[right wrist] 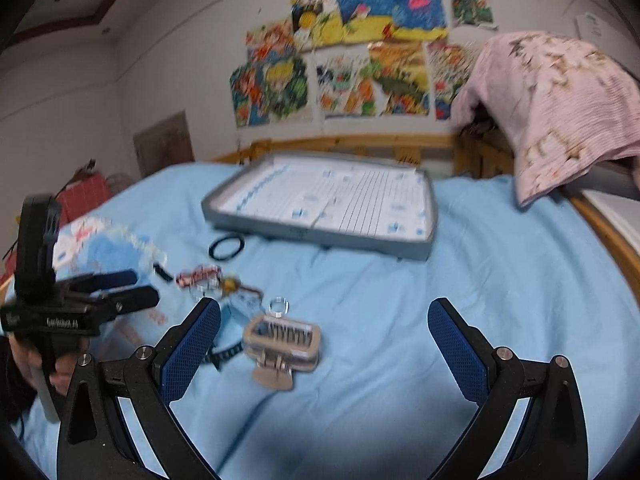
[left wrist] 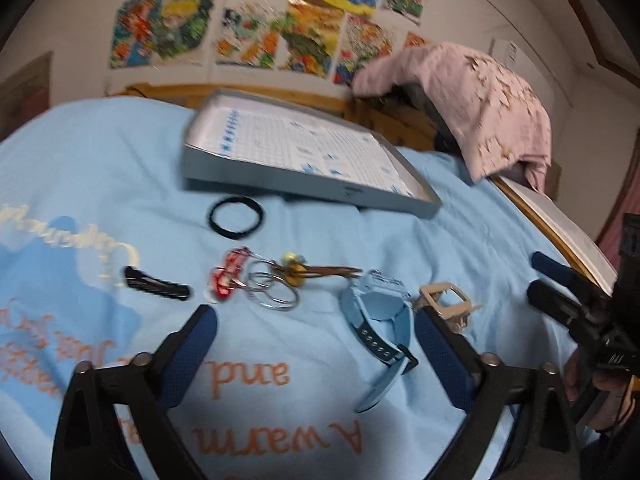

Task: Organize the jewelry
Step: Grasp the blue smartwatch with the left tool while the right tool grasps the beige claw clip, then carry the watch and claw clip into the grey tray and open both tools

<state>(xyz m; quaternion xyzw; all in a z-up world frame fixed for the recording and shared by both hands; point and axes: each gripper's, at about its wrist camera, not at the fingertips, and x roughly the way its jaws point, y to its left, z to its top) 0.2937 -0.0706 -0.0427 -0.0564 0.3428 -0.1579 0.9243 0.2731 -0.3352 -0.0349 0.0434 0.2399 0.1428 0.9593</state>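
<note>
Jewelry lies on a light blue blanket [left wrist: 460,232]: a black hair tie [left wrist: 236,218], a black hair clip [left wrist: 156,289], a red charm on metal rings [left wrist: 230,276], a gold bell on a brown cord [left wrist: 296,270], a light blue watch [left wrist: 376,312] and a beige claw clip [left wrist: 444,300]. Behind them rests a shallow grey tray [left wrist: 280,178]. My left gripper [left wrist: 314,320] is open above the blanket, its right finger beside the watch. My right gripper [right wrist: 324,308] is open too, with the claw clip [right wrist: 282,340] and a clear ring [right wrist: 279,306] between its fingers, untouched.
A pink cloth [right wrist: 560,112] hangs over the wooden bed rail [right wrist: 360,142] at the back right. Colourful pictures [right wrist: 360,48] cover the wall. Each gripper shows in the other's view: the right gripper [left wrist: 538,276], the left gripper [right wrist: 136,286] in a hand.
</note>
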